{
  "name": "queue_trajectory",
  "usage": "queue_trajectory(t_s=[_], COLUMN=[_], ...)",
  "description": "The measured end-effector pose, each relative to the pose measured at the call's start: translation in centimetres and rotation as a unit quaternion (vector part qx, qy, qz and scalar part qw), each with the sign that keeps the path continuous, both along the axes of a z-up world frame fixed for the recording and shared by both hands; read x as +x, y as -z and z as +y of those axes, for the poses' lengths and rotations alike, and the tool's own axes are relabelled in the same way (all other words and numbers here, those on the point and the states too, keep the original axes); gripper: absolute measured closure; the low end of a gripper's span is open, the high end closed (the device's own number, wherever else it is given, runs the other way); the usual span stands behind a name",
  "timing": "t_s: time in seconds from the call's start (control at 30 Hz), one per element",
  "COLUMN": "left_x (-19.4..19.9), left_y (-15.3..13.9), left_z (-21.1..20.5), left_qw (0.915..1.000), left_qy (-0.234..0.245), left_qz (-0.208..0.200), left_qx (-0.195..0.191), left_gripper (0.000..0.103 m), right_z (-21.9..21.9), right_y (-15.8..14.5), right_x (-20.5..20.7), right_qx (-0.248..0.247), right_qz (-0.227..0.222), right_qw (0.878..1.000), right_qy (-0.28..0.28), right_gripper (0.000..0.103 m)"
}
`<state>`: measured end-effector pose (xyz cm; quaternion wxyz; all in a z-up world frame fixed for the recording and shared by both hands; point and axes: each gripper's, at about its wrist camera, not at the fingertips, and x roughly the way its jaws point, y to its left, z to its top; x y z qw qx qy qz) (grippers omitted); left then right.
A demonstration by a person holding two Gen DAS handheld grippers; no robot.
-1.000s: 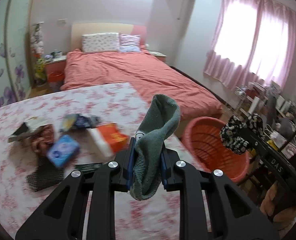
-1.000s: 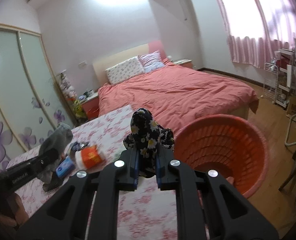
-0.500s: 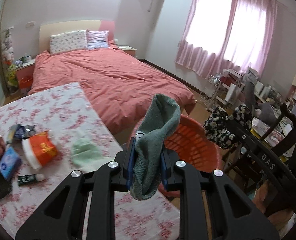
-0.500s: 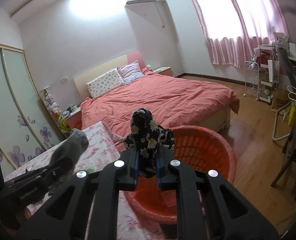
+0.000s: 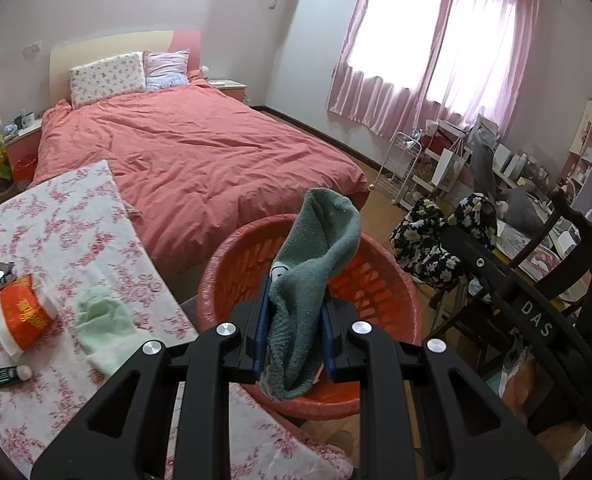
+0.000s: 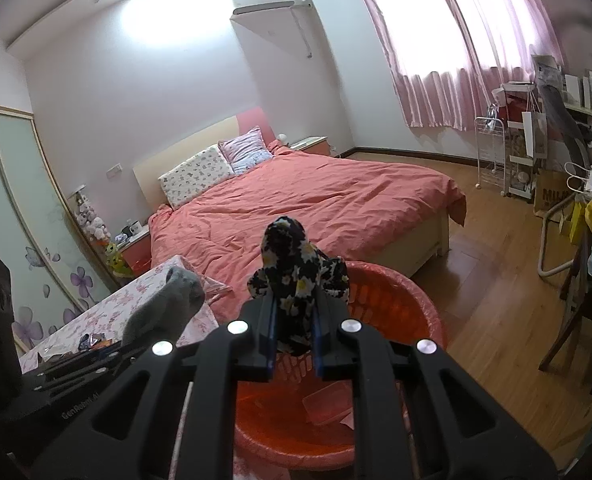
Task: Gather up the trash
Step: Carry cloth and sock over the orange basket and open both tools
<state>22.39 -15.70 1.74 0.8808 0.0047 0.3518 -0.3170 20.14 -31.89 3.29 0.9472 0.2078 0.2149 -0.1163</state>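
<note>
My left gripper (image 5: 296,304) is shut on a grey-green sock (image 5: 316,240), which stands up between the blue pads. Right under it is the orange plastic basket (image 5: 232,252). In the right wrist view, my right gripper (image 6: 292,320) is shut on a black cloth with white flowers (image 6: 288,256). It hangs over the same basket (image 6: 416,292), which stands on the floor with flat pink scraps (image 6: 328,404) on its bottom. The left view also shows the flowered cloth (image 5: 428,240) at right. The right view catches the sock (image 6: 164,312) at left.
At left, a table with a pink flowered cover (image 5: 56,220) carries an orange packet (image 5: 22,316), a pale green cloth (image 5: 100,320) and a small dark tube (image 5: 10,374). A bed with a salmon quilt (image 5: 196,152) lies behind. Chairs and cluttered shelves (image 5: 536,184) crowd the right.
Both grippers have swung right, away from the table and over the orange basket, which now sits under them. Each still grips its cloth as before.
</note>
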Motion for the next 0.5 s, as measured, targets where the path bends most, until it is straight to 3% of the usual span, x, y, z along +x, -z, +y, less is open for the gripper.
queue_trajectory(t_s=[0.17, 0.3, 0.5], left_x=[0.7, 1.6, 1.9], left_y=[0.8, 2.4, 3.6], left_z=[-1.3, -2.0, -1.6], left_qw=[0.9999, 0.9994, 0.9981], left_qy=[0.003, -0.004, -0.018], left_qz=[0.014, 0.032, 0.049], left_qx=[0.003, 0.015, 0.032], left_gripper=[0.081, 0.061, 0.054], right_z=[-1.7, -3.1, -3.9], right_y=[1.0, 2.5, 3.7], right_x=[0.8, 1.9, 1.9], right_qx=[0.018, 0.038, 0.046], right_qz=[0.001, 0.011, 0.02], right_qw=[1.0, 0.999, 0.999], right_qy=[0.003, 0.002, 0.013], right_gripper=[0.08, 0.069, 0.053])
